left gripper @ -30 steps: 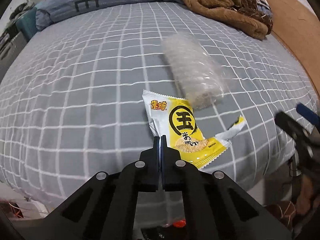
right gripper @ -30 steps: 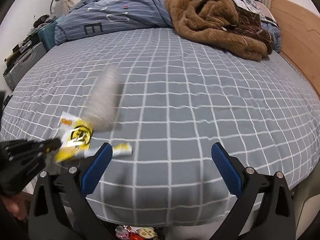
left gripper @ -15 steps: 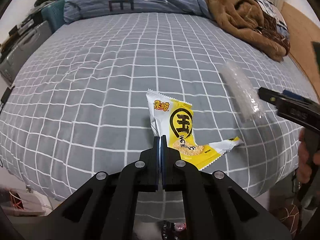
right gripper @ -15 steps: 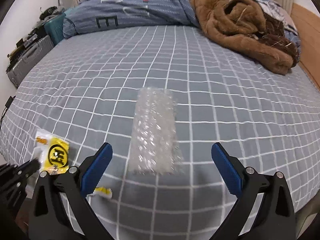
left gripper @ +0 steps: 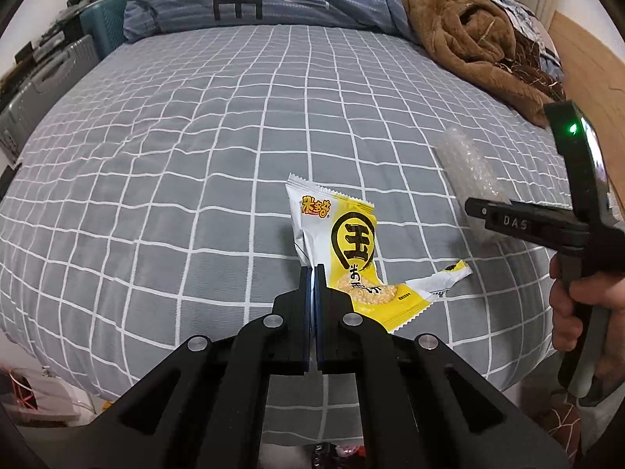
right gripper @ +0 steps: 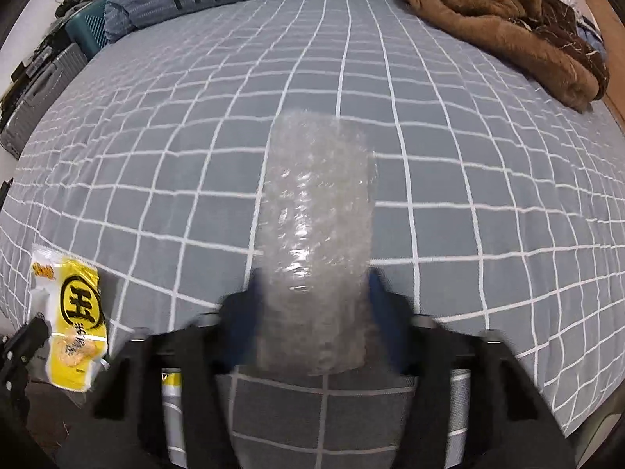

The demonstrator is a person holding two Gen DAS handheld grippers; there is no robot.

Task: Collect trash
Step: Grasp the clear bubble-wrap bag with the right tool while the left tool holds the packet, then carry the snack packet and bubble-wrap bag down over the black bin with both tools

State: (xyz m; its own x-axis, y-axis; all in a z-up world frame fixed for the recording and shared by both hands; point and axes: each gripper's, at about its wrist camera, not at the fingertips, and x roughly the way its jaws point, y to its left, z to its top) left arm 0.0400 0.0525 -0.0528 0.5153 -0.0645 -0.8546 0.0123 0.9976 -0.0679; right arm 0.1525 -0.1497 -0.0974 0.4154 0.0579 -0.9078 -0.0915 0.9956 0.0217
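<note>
Right, surroundings first: we're over a bed (left gripper: 195,156) with a grey checked cover. Far ahead of both claws sits a striped blue duvet (left gripper: 273,0). Ahead and to the right lies a brown fleece blanket (left gripper: 468,35). Off the bed's left edge, ahead-left of the claws, we see a grey suitcase (right gripper: 43,90) and a teal crate (right gripper: 90,31). None of these lies between a claw and its trash.

Left gripper (left gripper: 311,273): clenched on the yellow snack wrapper (left gripper: 351,250), pinching its near left edge. The rest of the wrapper fans out ahead and to the right of the tips, lying on the cover. A torn strip sticks out further right.

Right gripper (right gripper: 312,305): jaws have just been closing, with the bubble wrap roll (right gripper: 316,211) between them. Its near end sits between the blue pads and it runs straight ahead from the tips along the cover. The pads are motion-blurred; they look to be at the roll's sides, but we cannot tell if they press it. From the left wrist view a hand (left gripper: 578,305) holds that gripper, well to the right of the wrapper. In the right wrist view the wrapper lies far left of the claw.
</note>
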